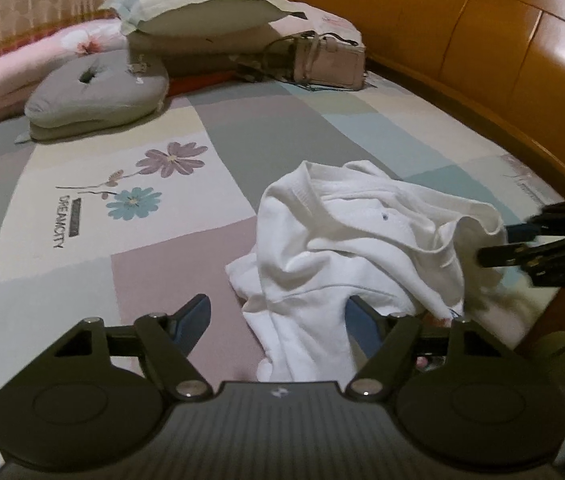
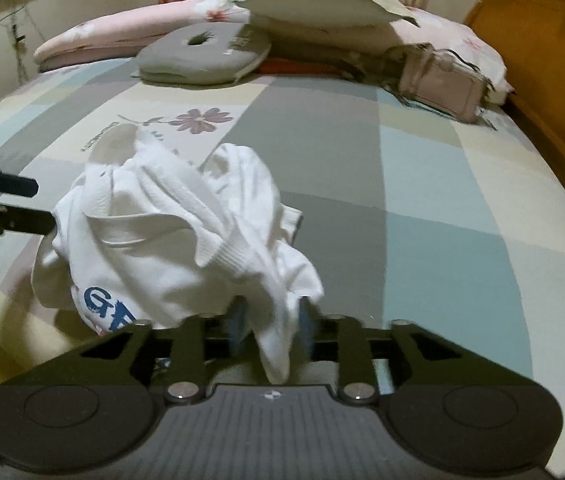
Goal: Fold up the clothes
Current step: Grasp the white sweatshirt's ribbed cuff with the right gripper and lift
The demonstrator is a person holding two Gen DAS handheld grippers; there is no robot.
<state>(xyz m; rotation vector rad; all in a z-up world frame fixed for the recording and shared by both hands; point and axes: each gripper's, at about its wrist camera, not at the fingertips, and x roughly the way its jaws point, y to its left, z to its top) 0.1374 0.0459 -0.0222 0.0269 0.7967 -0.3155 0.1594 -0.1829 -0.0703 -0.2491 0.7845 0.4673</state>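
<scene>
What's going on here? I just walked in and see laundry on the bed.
A person with a gripper in each hand is starting to fold a crumpled white shirt on the bed. The left gripper stands open at the shirt's near edge. A fold of shirt hangs between the right gripper fingers; whether they pinch it is unclear. Nothing is folded yet.

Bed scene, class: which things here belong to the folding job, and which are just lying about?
Job: white garment; left gripper; right gripper.

Lying about: grey cushion; pillow; pink handbag; wooden headboard.
</scene>
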